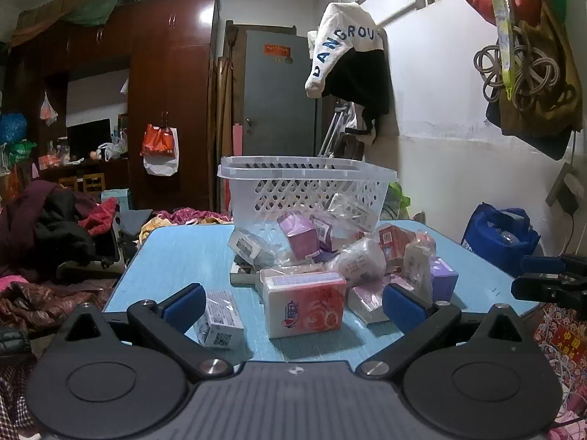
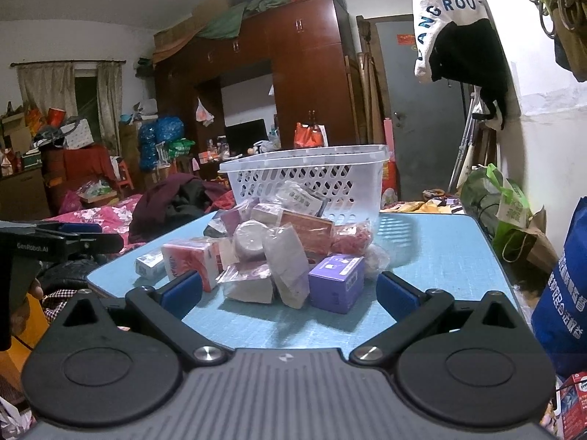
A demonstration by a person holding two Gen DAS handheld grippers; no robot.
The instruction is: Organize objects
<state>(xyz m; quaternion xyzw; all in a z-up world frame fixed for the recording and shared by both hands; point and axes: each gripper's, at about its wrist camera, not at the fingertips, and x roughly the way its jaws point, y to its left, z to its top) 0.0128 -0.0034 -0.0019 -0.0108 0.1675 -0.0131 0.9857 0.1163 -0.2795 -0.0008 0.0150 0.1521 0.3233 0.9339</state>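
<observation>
- Left claw gapes wide and empty, low over the blue table's near edge; a red-and-white packet stands just ahead.
- Right claw likewise wide, gripping nothing, facing a purple box.
- Heaped packets sit mid-table, the white slotted basket behind them.

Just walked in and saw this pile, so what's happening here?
A person holds two claws, the left claw and right claw, both open and empty, facing a heap of small packaged goods on a blue table. The white basket stands behind the heap. Nothing has been picked up.
</observation>
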